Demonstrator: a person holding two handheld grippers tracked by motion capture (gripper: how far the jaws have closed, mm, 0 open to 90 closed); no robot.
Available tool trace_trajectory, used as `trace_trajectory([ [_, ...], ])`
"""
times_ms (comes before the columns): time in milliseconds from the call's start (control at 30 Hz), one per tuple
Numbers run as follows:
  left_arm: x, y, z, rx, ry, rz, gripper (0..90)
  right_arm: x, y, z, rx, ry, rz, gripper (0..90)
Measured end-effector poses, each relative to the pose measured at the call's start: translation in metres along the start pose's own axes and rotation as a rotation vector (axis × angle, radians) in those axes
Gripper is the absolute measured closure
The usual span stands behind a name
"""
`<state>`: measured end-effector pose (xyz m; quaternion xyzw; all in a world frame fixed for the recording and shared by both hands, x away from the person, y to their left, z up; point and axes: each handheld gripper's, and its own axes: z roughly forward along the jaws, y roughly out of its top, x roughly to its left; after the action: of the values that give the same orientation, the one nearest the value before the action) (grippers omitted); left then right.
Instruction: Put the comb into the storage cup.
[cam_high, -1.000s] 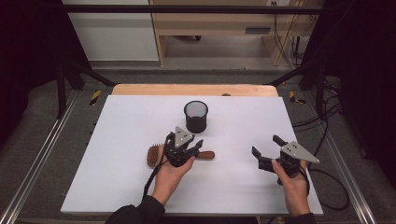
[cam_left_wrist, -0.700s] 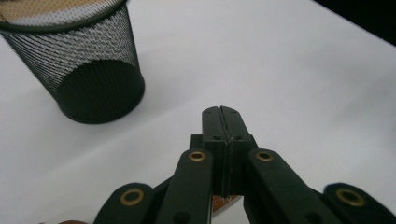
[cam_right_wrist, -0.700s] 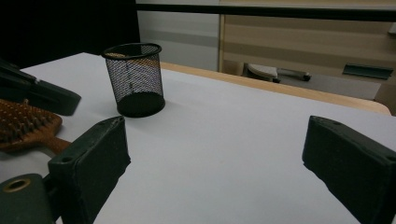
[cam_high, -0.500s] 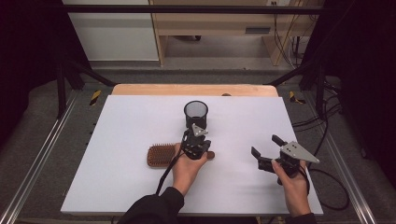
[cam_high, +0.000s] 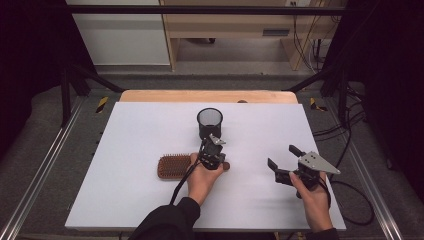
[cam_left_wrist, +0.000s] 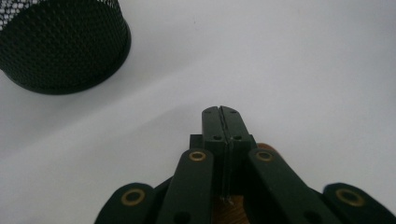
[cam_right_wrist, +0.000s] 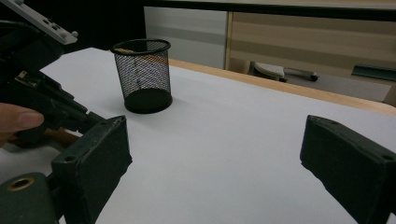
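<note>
A wooden hairbrush lies flat on the white table, bristles up and handle pointing right. My left gripper sits low over that handle with its jaws shut, pads touching each other. Brown wood shows beneath the jaws' base; I cannot tell whether it is gripped. A black mesh cup stands upright just beyond it. My right gripper hovers open at the right with nothing between its jaws, facing the cup and the left gripper.
A wooden strip runs along the table's far edge. Metal rails flank both sides, and cables lie at the right. White tabletop lies between the two grippers and left of the brush.
My left hand moved right from over the brush head to its handle and sank toward the table, uncovering the bristles; its jaws closed. The brush and the right gripper stayed put.
</note>
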<state>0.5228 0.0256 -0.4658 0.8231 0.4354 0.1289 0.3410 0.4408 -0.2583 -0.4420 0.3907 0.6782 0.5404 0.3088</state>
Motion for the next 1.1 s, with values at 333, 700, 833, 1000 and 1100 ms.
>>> trace_trajectory([
  [333,-0.004,-0.021,-0.013,0.041,-0.036,0.054,90.0,0.001,0.000,0.000,0.001,0.009,-0.009,8.7],
  [700,0.003,-0.062,-0.052,0.056,-0.090,0.056,90.0,0.004,0.000,0.000,0.011,0.016,-0.018,8.6],
  [833,0.011,-0.073,-0.064,0.064,-0.091,0.056,90.0,0.004,-0.001,0.000,0.016,0.018,-0.024,8.6],
  [1000,0.022,-0.083,-0.075,0.073,-0.080,0.060,90.0,0.005,-0.001,0.000,0.018,0.019,-0.025,8.6],
  [1100,0.029,-0.089,-0.082,0.073,-0.072,0.048,90.0,0.005,-0.001,0.000,0.019,0.019,-0.025,8.6],
])
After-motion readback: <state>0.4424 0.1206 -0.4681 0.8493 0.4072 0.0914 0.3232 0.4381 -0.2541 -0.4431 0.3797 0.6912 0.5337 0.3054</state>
